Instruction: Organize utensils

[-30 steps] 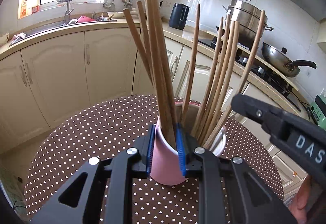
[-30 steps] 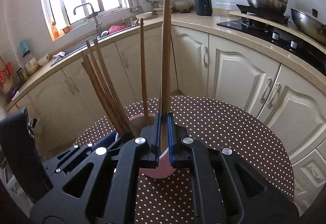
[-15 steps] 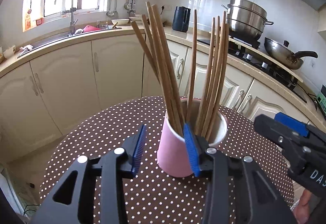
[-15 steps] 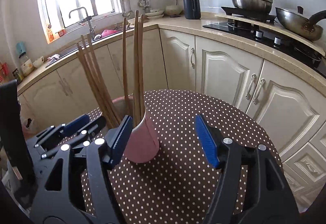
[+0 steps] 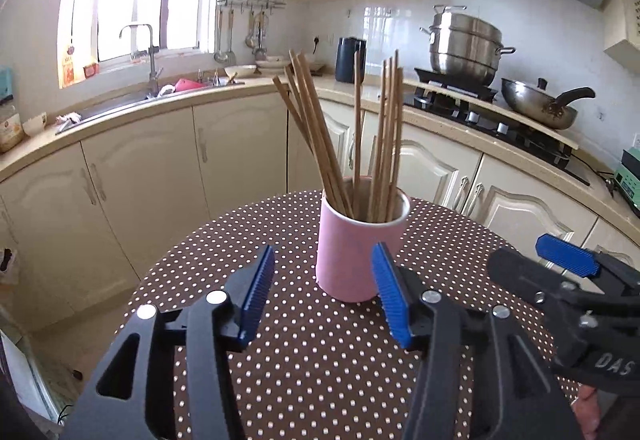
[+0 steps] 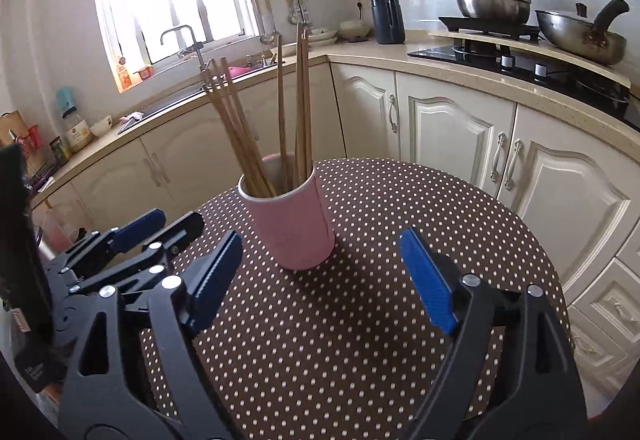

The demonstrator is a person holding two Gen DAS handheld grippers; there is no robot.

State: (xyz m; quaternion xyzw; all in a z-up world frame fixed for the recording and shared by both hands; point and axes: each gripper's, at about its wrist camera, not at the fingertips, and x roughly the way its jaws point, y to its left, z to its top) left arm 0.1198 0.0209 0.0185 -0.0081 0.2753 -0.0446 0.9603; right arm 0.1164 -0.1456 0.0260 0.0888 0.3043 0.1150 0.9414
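Observation:
A pink cup [image 5: 356, 252] [image 6: 292, 224] stands upright on the round brown polka-dot table [image 5: 320, 360] [image 6: 340, 340]. Several wooden chopsticks [image 5: 356, 135] [image 6: 256, 127] stand in it, some leaning left, some near upright. My left gripper [image 5: 324, 292] sits just in front of the cup, its jaws still opening, nothing between the blue pads. My right gripper [image 6: 320, 272] is also back from the cup, jaws opening wide and empty. In the left wrist view the right gripper [image 5: 560, 280] shows at the right edge; in the right wrist view the left gripper [image 6: 160, 232] shows at the left.
Cream kitchen cabinets [image 6: 460, 127] curve around behind the table. A sink with a tap [image 5: 148, 51] lies under the window. A black kettle [image 6: 386, 19], a steel steamer pot [image 5: 464, 43] and a wok [image 5: 540, 103] stand on the counter and hob.
Both grippers let go of chopsticks they held over the cup, opened, and drew back from the cup. The released chopsticks now stand in the cup.

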